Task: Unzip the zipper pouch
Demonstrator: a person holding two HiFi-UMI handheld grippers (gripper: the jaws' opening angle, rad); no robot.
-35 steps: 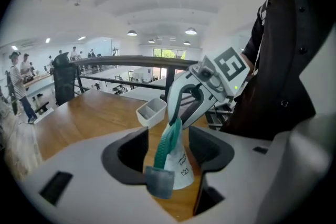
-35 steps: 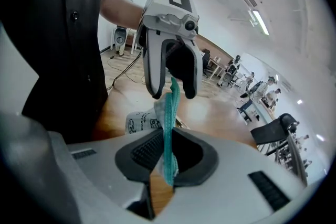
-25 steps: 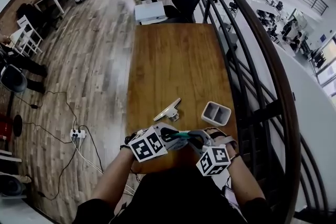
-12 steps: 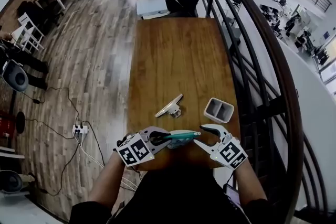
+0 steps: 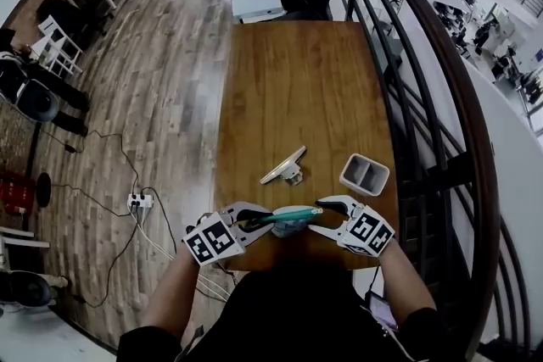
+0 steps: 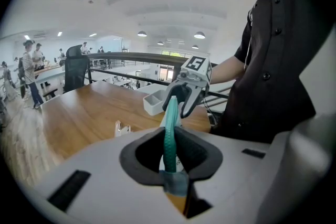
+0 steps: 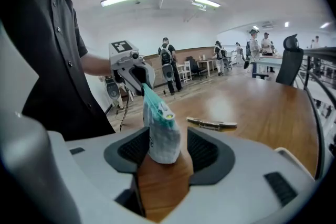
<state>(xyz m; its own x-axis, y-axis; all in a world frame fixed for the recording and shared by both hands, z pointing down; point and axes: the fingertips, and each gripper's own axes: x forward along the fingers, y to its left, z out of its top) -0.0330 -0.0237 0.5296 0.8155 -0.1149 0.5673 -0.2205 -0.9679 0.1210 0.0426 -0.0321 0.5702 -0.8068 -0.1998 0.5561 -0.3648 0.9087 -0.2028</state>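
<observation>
The zipper pouch (image 5: 290,221) is pale grey with a teal zipper edge on top and hangs just above the table's near edge. My left gripper (image 5: 254,221) is shut on its left end; in the left gripper view the teal edge (image 6: 170,131) runs out from between the jaws. My right gripper (image 5: 316,216) is at the pouch's right end, and its jaws have just been opening. In the right gripper view the pouch (image 7: 161,139) stands between the wide jaws without touching either pad, its white zipper pull (image 7: 165,112) on top.
A white two-compartment tray (image 5: 365,174) sits on the wooden table (image 5: 297,89) at the right. A flat metal clip-like piece (image 5: 284,168) lies just beyond the pouch. A black railing (image 5: 424,140) runs along the table's right side. A power strip and cables lie on the floor at the left.
The right gripper has rolled over and its jaws have spread, releasing the pouch's right end. The left gripper has drifted a little left, still holding the pouch.
</observation>
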